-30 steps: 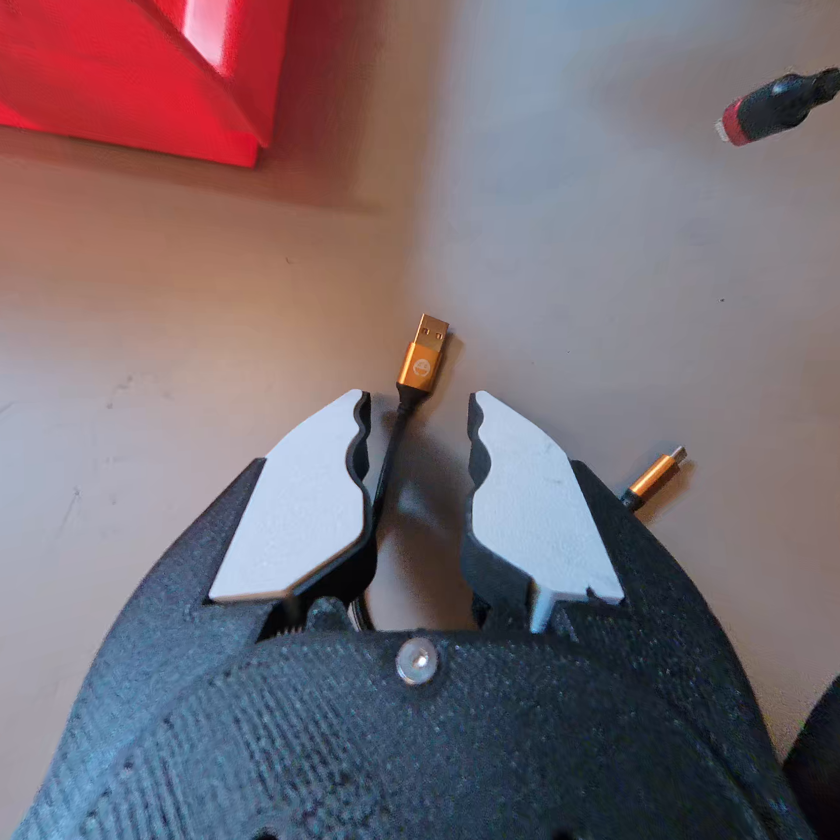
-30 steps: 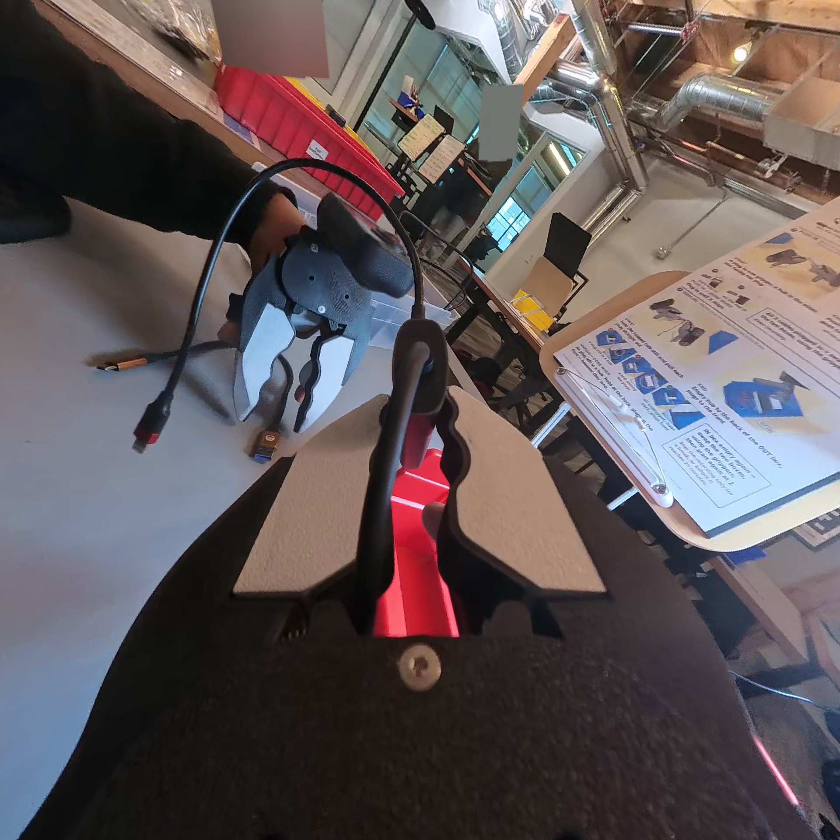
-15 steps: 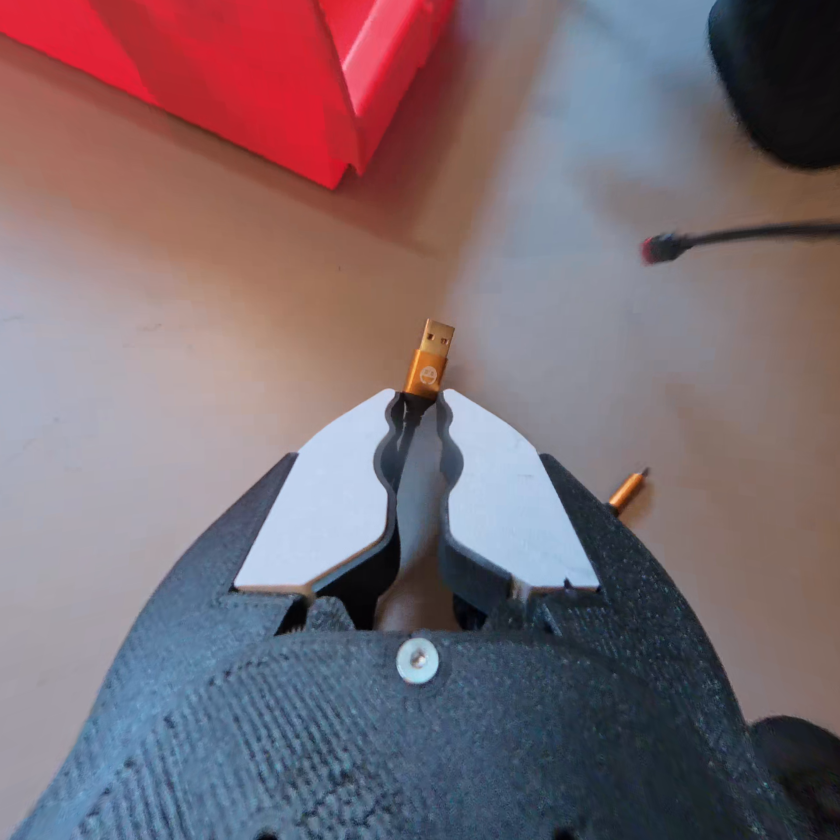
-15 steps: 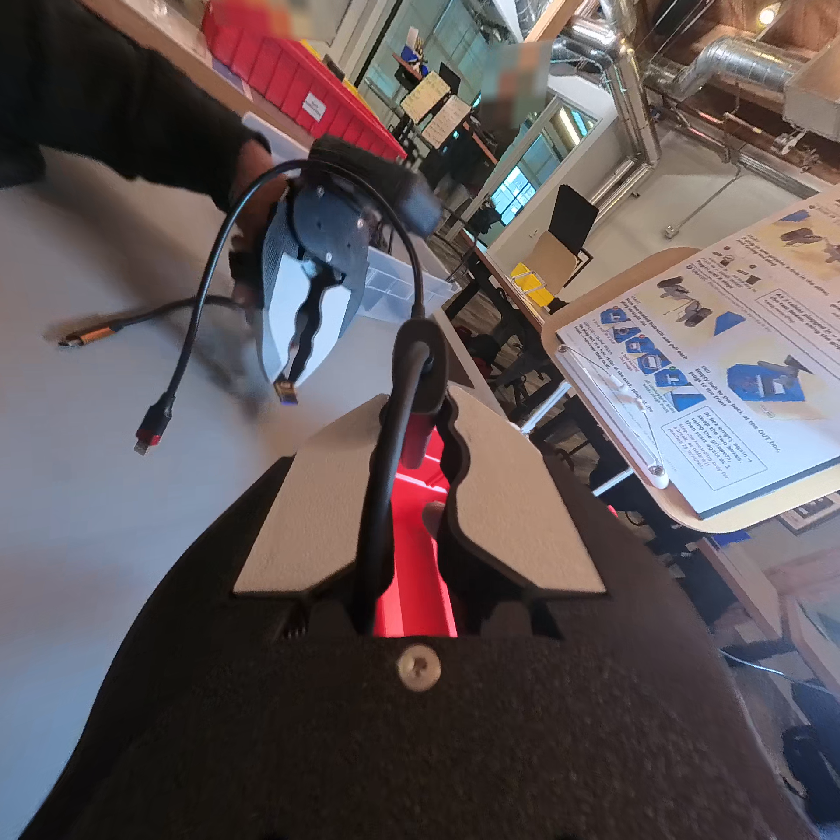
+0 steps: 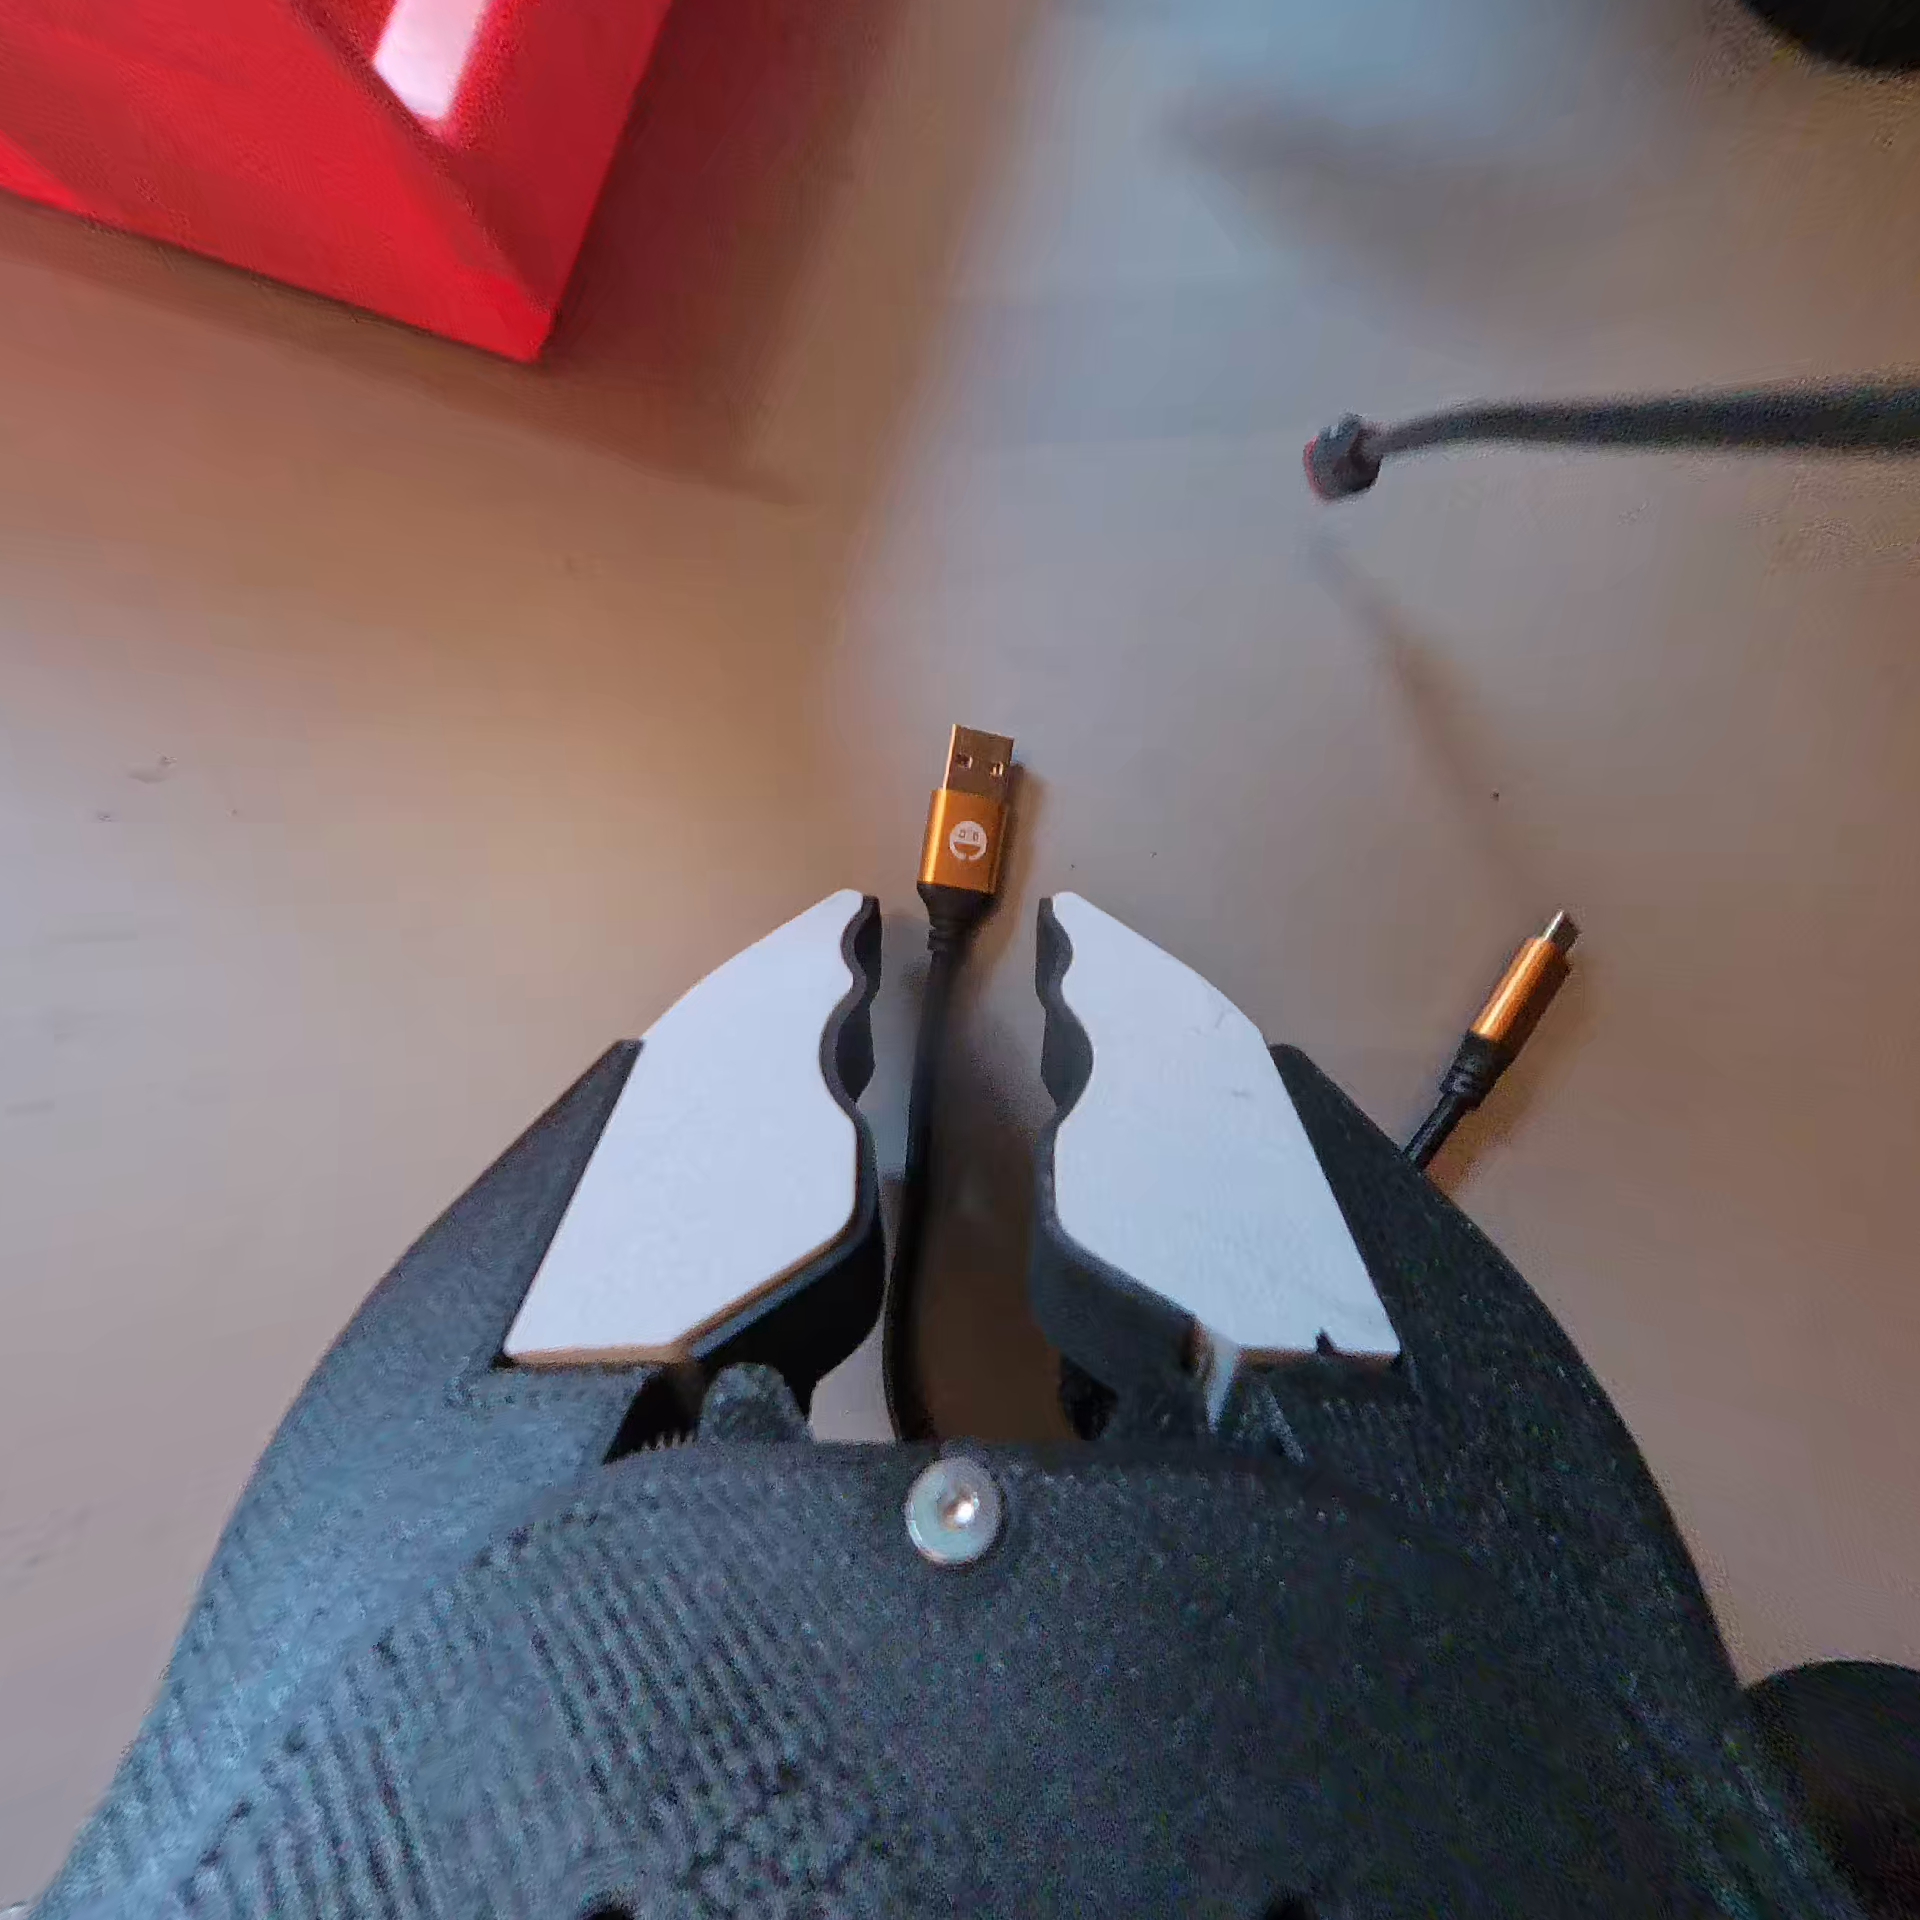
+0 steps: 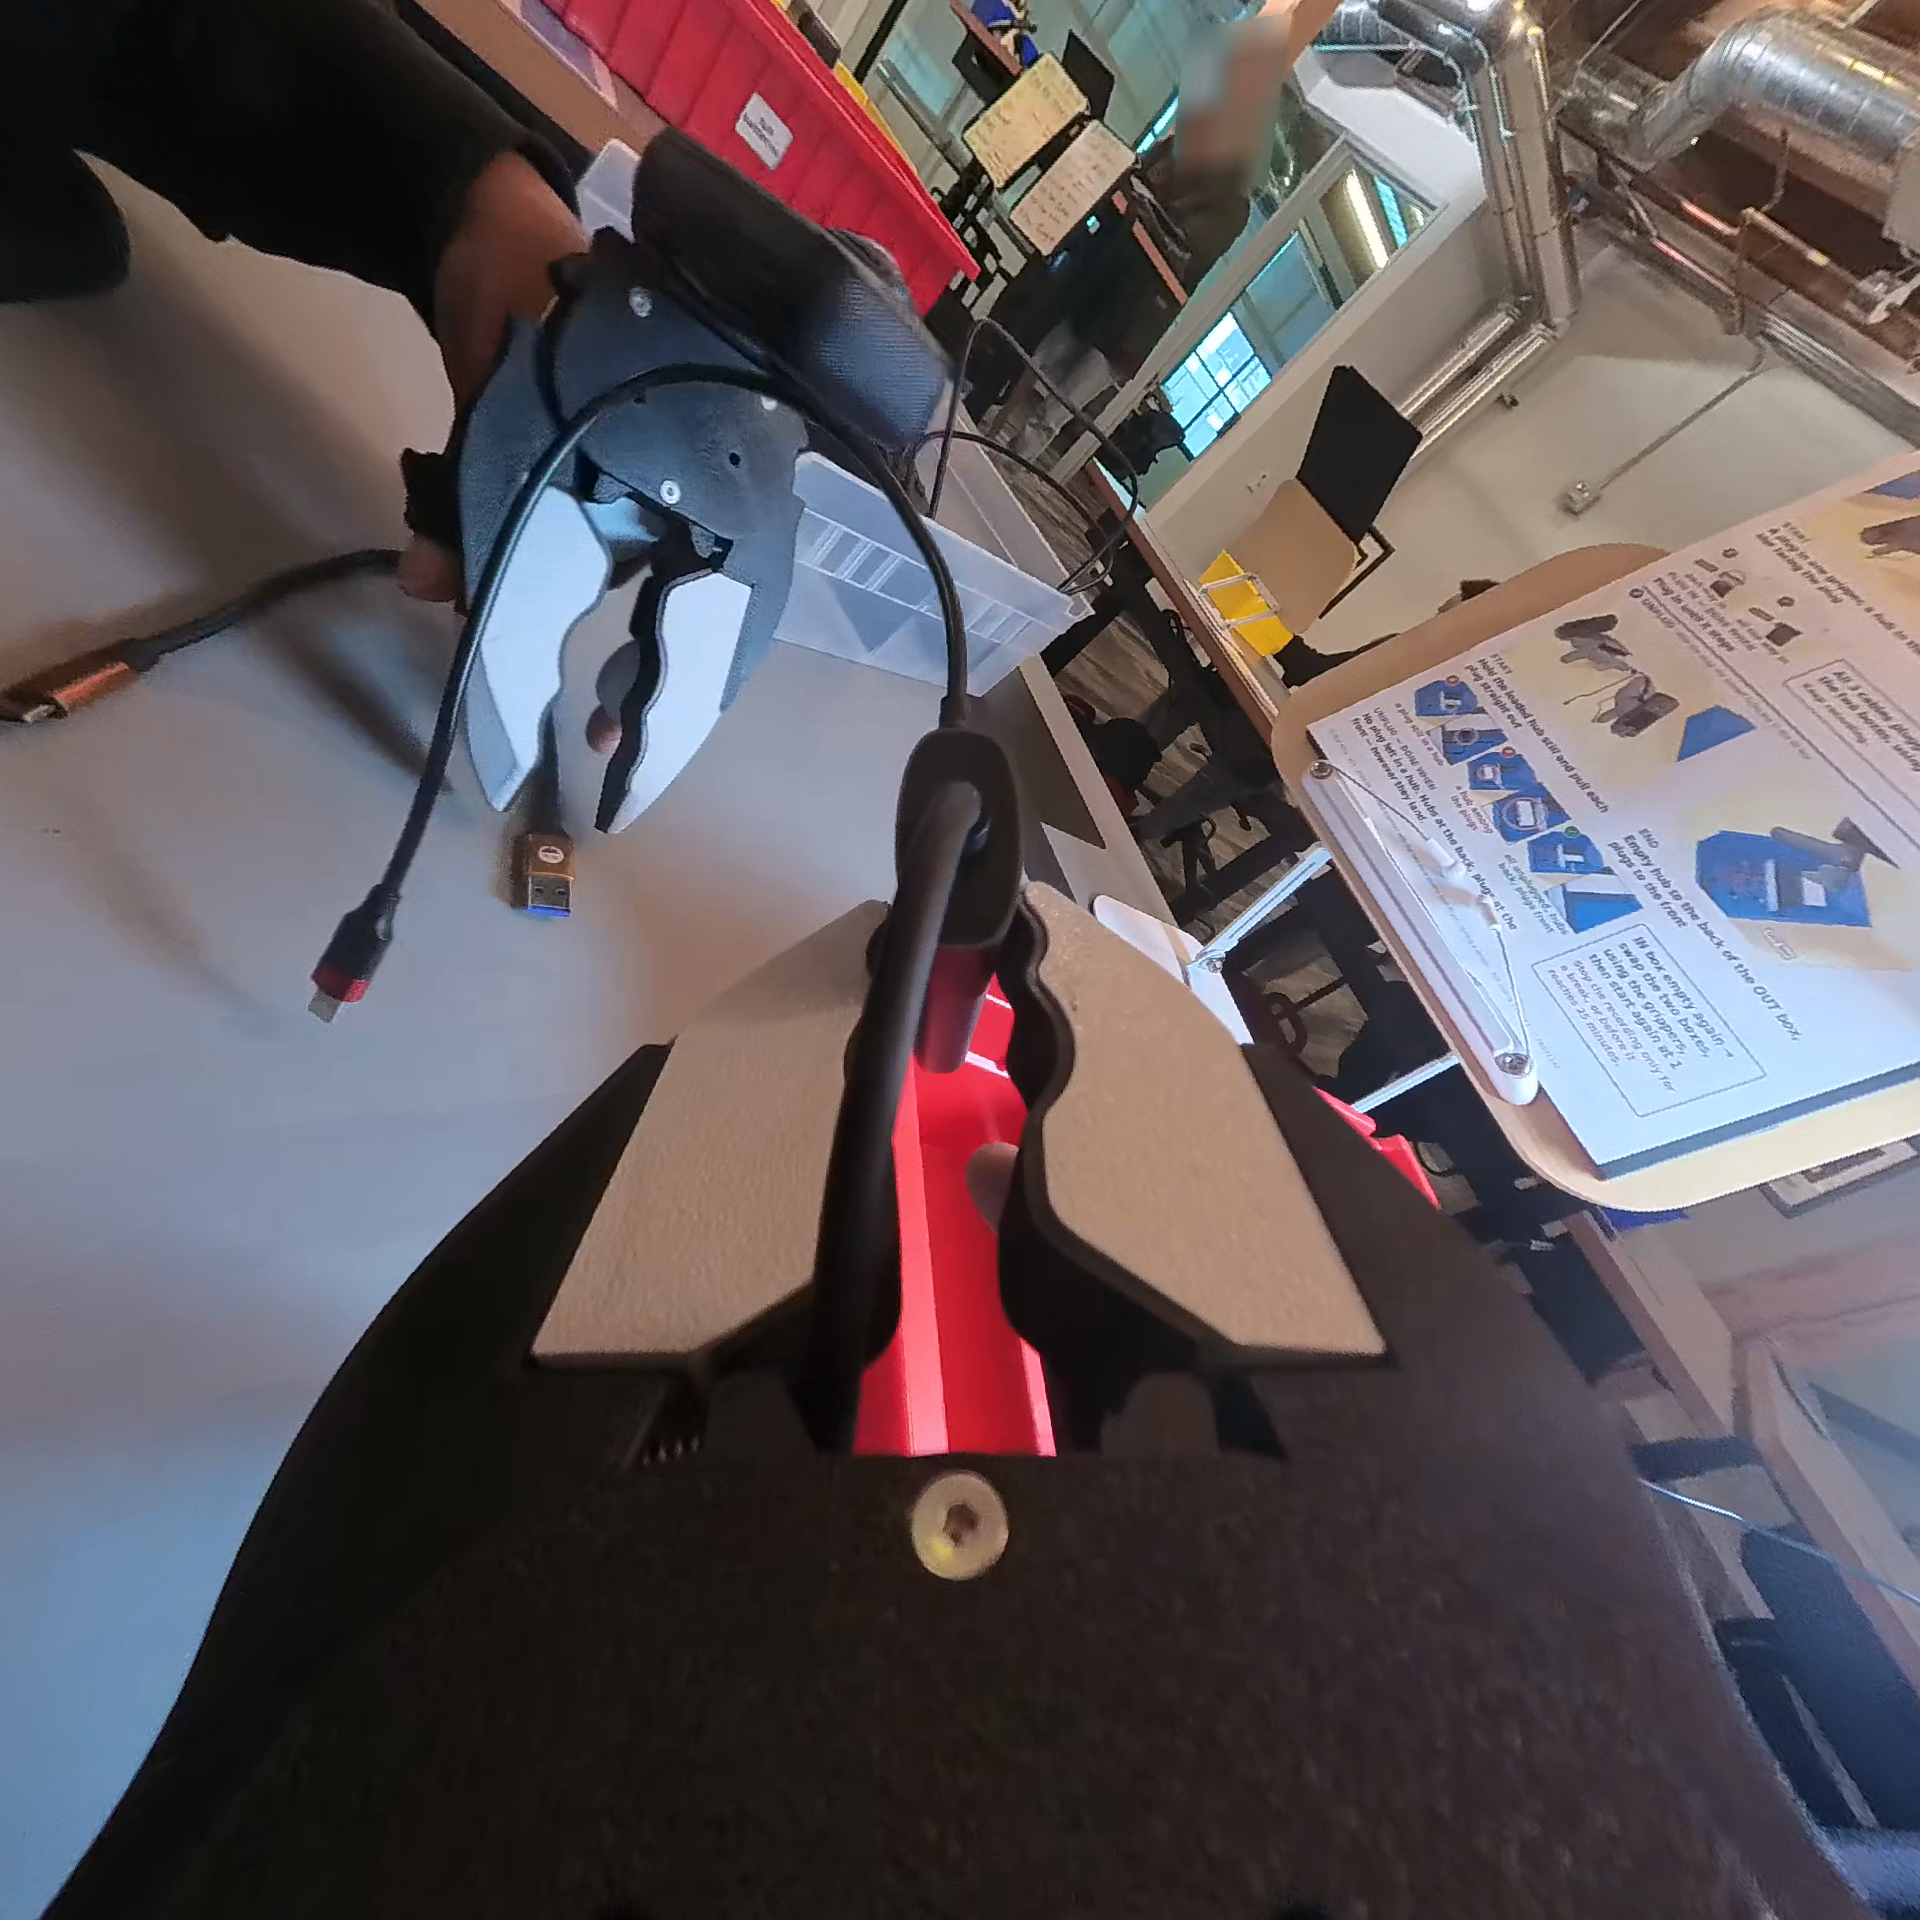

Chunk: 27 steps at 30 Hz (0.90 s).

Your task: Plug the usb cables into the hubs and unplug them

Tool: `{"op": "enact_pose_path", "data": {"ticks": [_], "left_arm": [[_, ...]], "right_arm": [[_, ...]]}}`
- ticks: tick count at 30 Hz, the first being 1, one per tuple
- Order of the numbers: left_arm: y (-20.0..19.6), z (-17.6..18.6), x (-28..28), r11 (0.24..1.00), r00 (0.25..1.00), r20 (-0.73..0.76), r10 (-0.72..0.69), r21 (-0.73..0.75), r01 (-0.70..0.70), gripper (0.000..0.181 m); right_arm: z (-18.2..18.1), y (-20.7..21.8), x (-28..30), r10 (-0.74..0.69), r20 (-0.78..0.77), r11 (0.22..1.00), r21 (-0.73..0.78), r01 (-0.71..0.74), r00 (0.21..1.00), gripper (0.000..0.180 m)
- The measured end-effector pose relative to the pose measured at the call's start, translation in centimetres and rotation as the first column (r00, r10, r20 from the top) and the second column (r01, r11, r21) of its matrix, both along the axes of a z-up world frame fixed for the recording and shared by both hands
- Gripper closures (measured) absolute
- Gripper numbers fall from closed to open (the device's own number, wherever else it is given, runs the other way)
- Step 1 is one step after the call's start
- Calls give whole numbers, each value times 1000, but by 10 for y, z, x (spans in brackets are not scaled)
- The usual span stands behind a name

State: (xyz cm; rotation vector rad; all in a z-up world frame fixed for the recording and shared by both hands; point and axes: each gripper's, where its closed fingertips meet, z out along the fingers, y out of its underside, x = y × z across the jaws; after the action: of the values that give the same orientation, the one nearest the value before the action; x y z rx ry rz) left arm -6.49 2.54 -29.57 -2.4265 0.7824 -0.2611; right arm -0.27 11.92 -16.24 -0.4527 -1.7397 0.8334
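Observation:
My left gripper (image 5: 956, 909) is open just above the table. An orange USB-A plug (image 5: 966, 821) lies on the table just past its fingertips, and the plug's black cable runs back between the fingers. The same cable's small orange plug (image 5: 1522, 987) lies to the right. My right gripper (image 6: 951, 925) is shut on the black and red plug (image 6: 956, 862) of a second cable. That cable loops up and hangs down to a red-tipped small plug (image 6: 348, 977), which also shows in the left wrist view (image 5: 1340, 468). The right wrist view shows the left gripper (image 6: 566, 800) over the orange plug (image 6: 542, 873).
A red bin (image 5: 260, 156) stands at the far left of the left wrist view, and a red bin (image 6: 935, 1247) lies under my right gripper. A clear plastic tray (image 6: 914, 592) sits behind the left gripper. An instruction board (image 6: 1662, 883) stands to the right.
Half a second ago my left gripper was shut on the orange USB-A plug and lifted. Now it has opened and the plug lies on the table. My right gripper keeps its hold.

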Motion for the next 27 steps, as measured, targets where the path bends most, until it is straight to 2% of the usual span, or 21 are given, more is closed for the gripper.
{"op": "enact_pose_path", "data": {"ticks": [1, 4, 11, 13, 16, 20, 22, 24, 27], "left_arm": [[-1, -2, 0, 1000, 999, -25, -20, 12, 20, 153], [0, -7, -2, 999, 998, -52, -28, 21, 29, 155], [3, -8, 0, 998, 999, -5, -45, 33, 45, 167], [10, -7, -6, 998, 1000, -17, 9, 57, -8, 167], [18, 10, -11, 990, 982, 155, 106, 73, -119, 168], [18, 59, -21, 970, 909, 384, 163, 108, -219, 169], [9, 81, -9, 980, 867, 481, 129, 74, -186, 169], [6, 89, 4, 984, 874, 475, 107, 77, -162, 169], [-3, 82, 26, 996, 906, 419, 59, 34, -80, 169]], "right_arm": [[0, 0, 0, 1, -1, 1000, -4, -1, 1000, 162], [1, 0, 0, 7, -3, 1000, -16, -7, 1000, 162], [-7, -2, -3, 13, 18, 1000, -1, -13, 1000, 162], [-9, -2, -3, 14, 23, 1000, 1, -14, 1000, 162], [-11, -2, -4, 10, 22, 1000, 23, -10, 1000, 162], [-11, -11, -4, 0, -14, 985, 173, 2, 1000, 162], [-14, -24, -4, 11, -37, 951, 310, 1, 999, 162], [-19, -43, -5, 35, -49, 903, 430, -10, 998, 162], [-24, -66, -8, 62, -78, 853, 523, -12, 995, 163]]}}
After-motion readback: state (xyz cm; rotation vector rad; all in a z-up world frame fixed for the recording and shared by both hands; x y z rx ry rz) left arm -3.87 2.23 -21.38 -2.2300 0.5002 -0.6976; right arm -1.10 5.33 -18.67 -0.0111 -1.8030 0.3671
